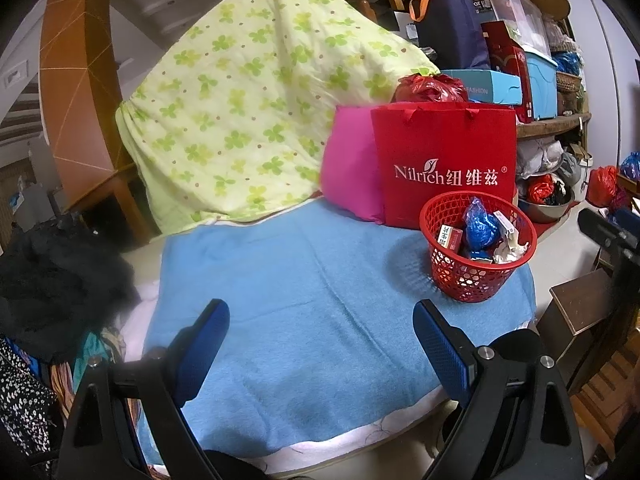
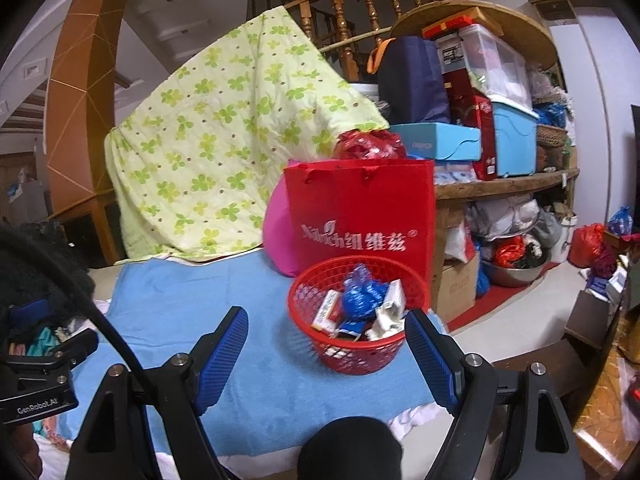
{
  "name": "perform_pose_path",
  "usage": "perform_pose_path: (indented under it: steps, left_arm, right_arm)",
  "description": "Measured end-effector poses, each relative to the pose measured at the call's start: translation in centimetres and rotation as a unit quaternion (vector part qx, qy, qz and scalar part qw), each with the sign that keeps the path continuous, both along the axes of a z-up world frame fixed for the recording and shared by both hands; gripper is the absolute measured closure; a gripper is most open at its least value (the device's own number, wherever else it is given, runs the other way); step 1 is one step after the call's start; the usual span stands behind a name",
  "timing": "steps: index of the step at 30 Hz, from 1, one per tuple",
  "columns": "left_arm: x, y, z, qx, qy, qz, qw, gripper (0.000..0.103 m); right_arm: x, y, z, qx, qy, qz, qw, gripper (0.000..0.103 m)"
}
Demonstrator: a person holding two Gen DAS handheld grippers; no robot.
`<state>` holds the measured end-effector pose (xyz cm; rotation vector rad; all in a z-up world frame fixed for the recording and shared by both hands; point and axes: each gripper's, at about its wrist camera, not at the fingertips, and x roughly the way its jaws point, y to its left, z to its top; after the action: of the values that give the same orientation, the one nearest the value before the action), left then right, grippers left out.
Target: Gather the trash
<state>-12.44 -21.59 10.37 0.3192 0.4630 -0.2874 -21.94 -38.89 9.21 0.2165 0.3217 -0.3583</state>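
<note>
Trash (image 2: pixel 362 304) observed gathered in red basket (image 1: pixel 476 280) on blue towel (image 1: pixel 300 320).
Left gripper (image 1: pixel 320 344) and right gripper (image 2: pixel 326 344) are spread, grasping nothing; collection judged near-complete, a check for leftovers is called for.

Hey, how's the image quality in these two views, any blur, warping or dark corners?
Left wrist view: heavy fisheye bending, black corners, red basket and bag lettering fairly sharp, soft shadow left of the basket on the blue towel. Right wrist view: same warping and vignette, the lettering on the red bag smeared, a dark out-of-focus blob at bottom centre.
</note>
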Motion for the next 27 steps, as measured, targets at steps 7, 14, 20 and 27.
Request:
perform_pose_path:
  steps: [7, 14, 20, 27]
  left_arm:
    - [2.0, -2.1, -0.8, 0.019, 0.015, -0.015, 0.9996, 0.010]
    - [4.7, -4.1, -1.2, 0.027, 0.025, -0.023, 0.9990, 0.010]
    - [6.5, -5.3, -1.7, 0.036, 0.036, -0.030, 0.9983, 0.010]
    - [7.9, -5.7, -2.0, 0.035, 0.047, -0.033, 0.9977, 0.010]
  right_arm:
    - [1.3, -2.0, -0.6, 0.008, 0.016, -0.016, 1.000, 0.020]
    - [3.4, -3.4, -1.4, 0.008, 0.030, -0.021, 0.999, 0.020]
    - [5.0, -4.7, -1.9, 0.012, 0.038, -0.029, 0.999, 0.020]
    - [7.0, -5.3, -2.4, 0.014, 0.049, -0.022, 0.998, 0.020]
